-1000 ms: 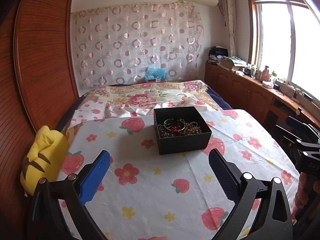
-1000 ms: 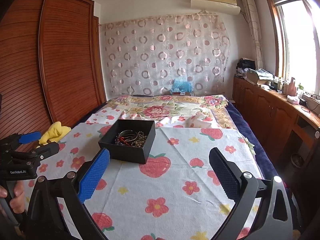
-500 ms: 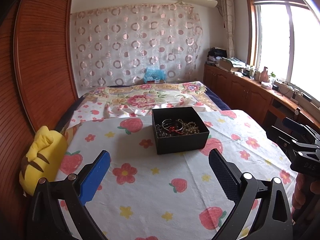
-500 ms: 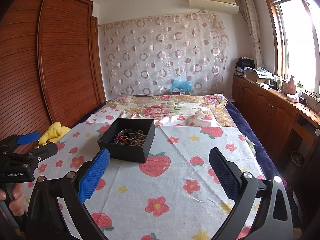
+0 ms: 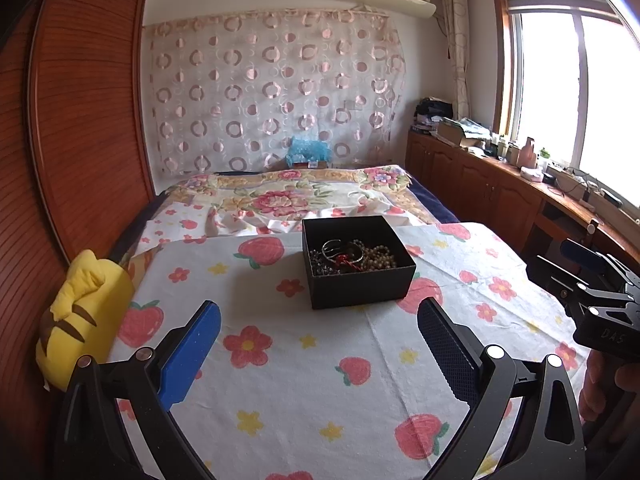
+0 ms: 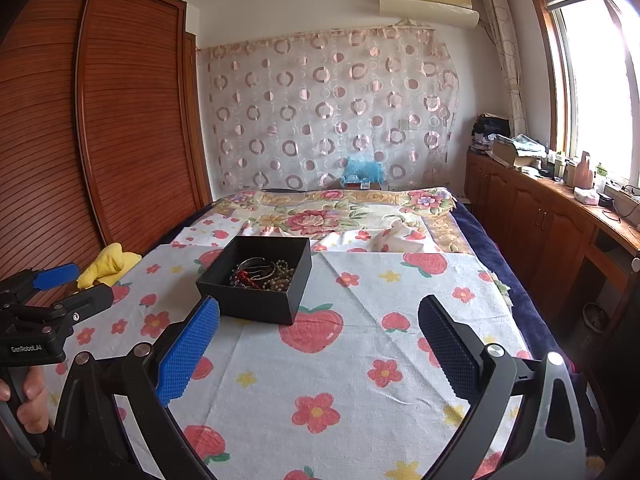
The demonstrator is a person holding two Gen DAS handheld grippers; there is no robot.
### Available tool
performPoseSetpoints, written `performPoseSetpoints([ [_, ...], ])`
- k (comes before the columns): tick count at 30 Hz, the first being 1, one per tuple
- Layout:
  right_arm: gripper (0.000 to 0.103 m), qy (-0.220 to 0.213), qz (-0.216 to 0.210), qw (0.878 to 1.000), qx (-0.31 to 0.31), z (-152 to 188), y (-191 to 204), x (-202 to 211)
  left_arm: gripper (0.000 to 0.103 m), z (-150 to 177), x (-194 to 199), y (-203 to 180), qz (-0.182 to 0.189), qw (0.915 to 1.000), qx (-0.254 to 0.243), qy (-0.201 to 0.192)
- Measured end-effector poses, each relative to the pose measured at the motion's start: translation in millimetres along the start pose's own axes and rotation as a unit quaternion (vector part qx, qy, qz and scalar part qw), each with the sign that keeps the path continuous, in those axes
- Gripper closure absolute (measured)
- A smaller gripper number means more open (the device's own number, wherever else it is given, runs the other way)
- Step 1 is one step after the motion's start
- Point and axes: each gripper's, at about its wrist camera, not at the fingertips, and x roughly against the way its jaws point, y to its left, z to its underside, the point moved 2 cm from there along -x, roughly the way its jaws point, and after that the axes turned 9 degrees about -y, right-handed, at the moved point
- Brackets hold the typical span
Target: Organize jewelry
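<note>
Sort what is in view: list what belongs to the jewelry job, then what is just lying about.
For the job:
- black box
- tangled jewelry inside it
- left gripper, open
- right gripper, open

Lying about:
- yellow plush toy
- strawberry cloth
- floral blanket
- blue bag

Black hand-held gripper (image 5: 318,344), blue fingers (image 5: 188,356), silver screws

Left gripper (image 5: 318,334): jaws spread wide, nothing between blue pads, level, pointing forward. Right gripper (image 6: 318,334): same, jaws wide apart, nothing held. Left hand (image 6: 30,400) wrapped on handle; right hand (image 5: 600,390) likewise, partly visible.
</note>
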Motion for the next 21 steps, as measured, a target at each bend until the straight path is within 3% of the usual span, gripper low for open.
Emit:
performPoseSetpoints([
  [21,0.003,0.001,-0.001,1.0,-0.001,0.5,-0.2,-0.3,0.008,0.5,0.6,-0.5,-0.001,1.0,0.001,-0.003],
])
